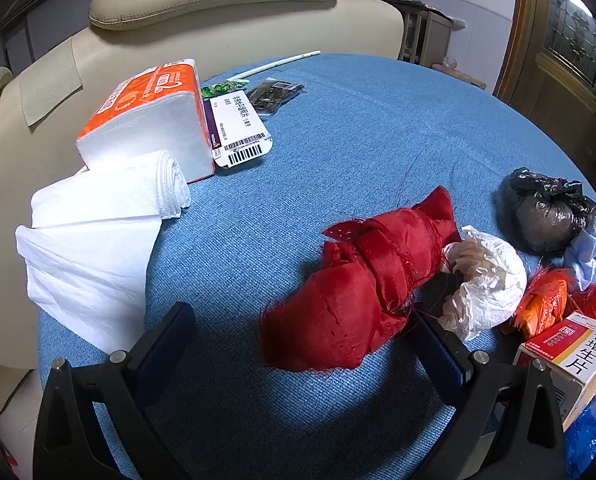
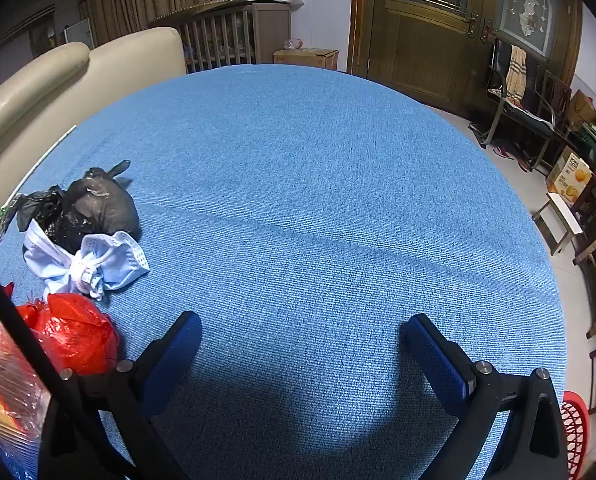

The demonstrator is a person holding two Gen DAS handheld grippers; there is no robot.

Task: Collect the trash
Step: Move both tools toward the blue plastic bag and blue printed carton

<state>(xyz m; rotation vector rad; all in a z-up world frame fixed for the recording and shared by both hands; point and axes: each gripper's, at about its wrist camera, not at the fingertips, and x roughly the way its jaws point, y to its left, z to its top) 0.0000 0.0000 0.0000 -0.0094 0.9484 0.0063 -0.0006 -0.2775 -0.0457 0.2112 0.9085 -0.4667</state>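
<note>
The left gripper (image 1: 306, 344) hangs wide open around the red cloth bundle (image 1: 362, 280), lined up to pinch it; the right gripper (image 2: 302, 344), equally wide, waits over bare blue surface (image 2: 318, 160)

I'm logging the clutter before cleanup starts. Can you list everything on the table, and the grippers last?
Red cloth bundle: 1, red, centre, between the left fingers.
White crumpled bag: 1, white, touching the cloth's right.
Black bag: 1, black, knotted, far right.
Face mask: 1, pale blue, beside the black bag.
Red plastic bag: 1, red.
Orange bag: 1, orange.
Medicine box: 1, white-red.
Tissue pack: 1, orange-white.
Left gripper: open.
Right gripper: open, over the bare tablecloth.
</note>
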